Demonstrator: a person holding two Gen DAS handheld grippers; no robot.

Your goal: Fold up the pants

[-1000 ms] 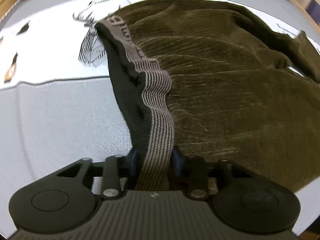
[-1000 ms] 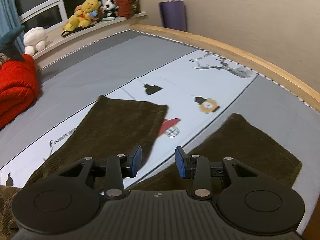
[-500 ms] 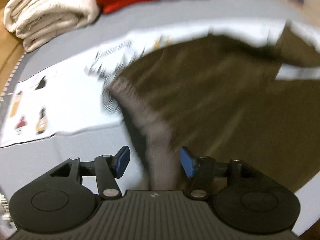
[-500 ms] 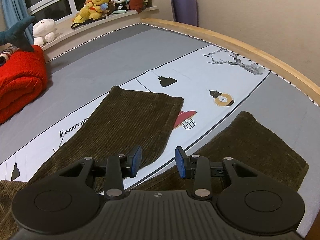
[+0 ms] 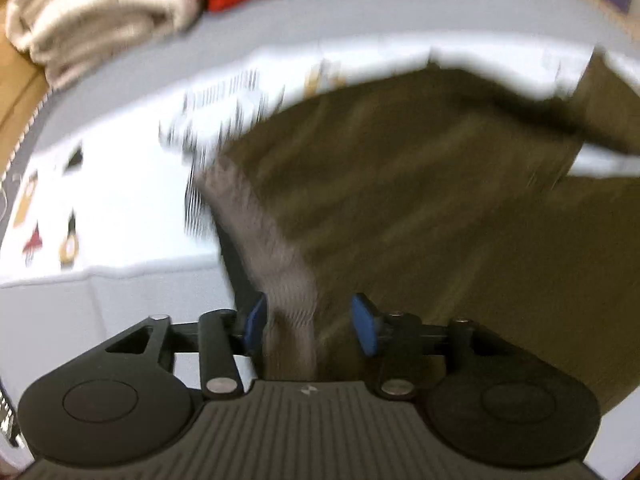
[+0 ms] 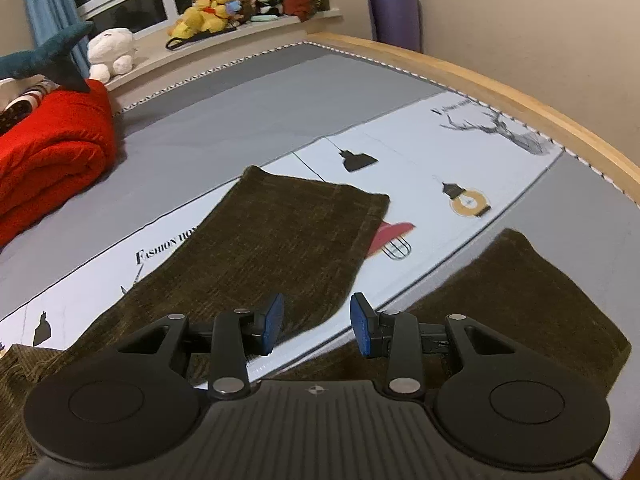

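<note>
Olive corduroy pants lay spread on bed, legs apart. Left tongs gaped, striped waistband between pads, contact unclear through blur. Right tongs released, hovering over legs.

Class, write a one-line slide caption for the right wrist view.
Open right gripper hovers above brown pants spread legs-apart on a grey bed.

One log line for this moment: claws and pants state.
left claw: open, striped grey waistband between jaws | right claw: open, empty | dark olive corduroy pants: flat on bed, legs apart
</note>
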